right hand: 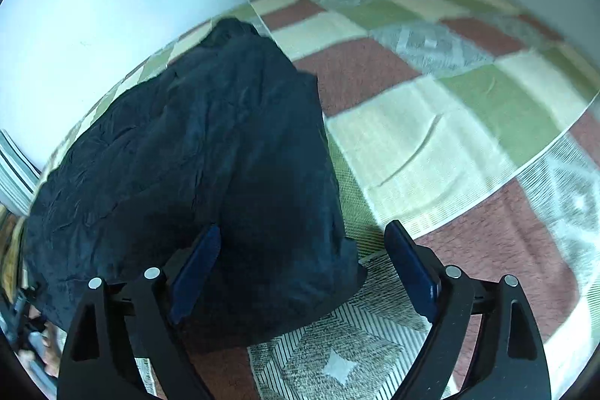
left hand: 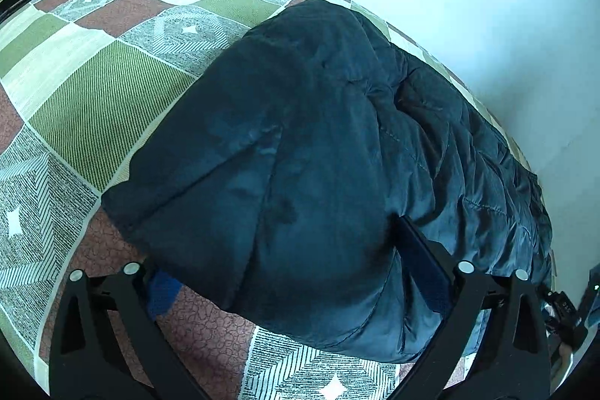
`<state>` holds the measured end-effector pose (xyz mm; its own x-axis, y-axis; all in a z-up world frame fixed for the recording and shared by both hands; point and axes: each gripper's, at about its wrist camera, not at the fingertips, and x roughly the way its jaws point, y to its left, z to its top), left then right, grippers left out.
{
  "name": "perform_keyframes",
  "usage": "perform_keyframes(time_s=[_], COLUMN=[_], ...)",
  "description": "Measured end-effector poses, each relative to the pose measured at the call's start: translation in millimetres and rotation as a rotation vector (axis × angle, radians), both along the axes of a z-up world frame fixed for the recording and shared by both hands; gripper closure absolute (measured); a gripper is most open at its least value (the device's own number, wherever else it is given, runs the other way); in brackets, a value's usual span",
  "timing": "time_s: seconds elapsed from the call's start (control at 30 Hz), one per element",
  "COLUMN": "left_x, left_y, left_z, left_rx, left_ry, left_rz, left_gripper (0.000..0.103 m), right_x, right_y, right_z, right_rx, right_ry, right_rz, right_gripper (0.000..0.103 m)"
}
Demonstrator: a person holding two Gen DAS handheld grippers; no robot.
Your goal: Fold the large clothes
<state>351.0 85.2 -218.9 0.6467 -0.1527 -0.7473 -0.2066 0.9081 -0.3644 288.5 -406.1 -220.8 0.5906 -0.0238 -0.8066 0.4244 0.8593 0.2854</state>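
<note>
So the dark puffy jacket (left hand: 300,145) is already bundled up on the patchwork bed (left hand: 112,107) by the wall, both the left gripper (left hand: 288,272) and right gripper (right hand: 303,257) straddle its near edge with jaws released, so I'd guess next is clamping that edge for another fold.

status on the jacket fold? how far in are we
Done: the dark padded jacket lies doubled over into a thick bundle on the patchwork bedspread, near the wall. In hand: nothing gripped. The left gripper and right gripper both straddle its near edge with jaws wide, pads not pressing. Left: the bundle looks long and loose, so probably one more fold and some tidying, though I can't be sure.
</note>
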Motion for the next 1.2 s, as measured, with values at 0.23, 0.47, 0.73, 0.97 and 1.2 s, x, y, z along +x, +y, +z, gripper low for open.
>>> perform_keyframes(time_s=[0.23,0.47,0.73,0.97,1.2], left_x=[0.3,-13.5,-60.0,-135.3,-200.3], left_y=[-8.0,-5.5,9.6,25.3,25.8], left_z=[4.3,24.9,51.2,57.8,62.5], left_rx=[-0.001,-0.012,0.044,0.050,0.060], left_ry=[-0.028,-0.093,-0.112,-0.077,-0.062], left_rz=[-0.030,-0.030,-0.014,0.029,0.048], left_gripper=[0.053,0.081,0.086,0.086,0.086], right_x=[3.0,-7.4,-36.6,-93.4,-159.5], right_y=[10.3,24.6,55.6,95.1,111.2], right_z=[-1.7,13.3,28.5,33.9,29.9], right_rx=[0.060,0.046,0.051,0.073,0.108], right_ry=[-0.039,-0.092,-0.118,-0.104,-0.097], right_rz=[0.050,0.092,0.166,0.248,0.257], right_gripper=[0.060,0.077,0.079,0.079,0.079])
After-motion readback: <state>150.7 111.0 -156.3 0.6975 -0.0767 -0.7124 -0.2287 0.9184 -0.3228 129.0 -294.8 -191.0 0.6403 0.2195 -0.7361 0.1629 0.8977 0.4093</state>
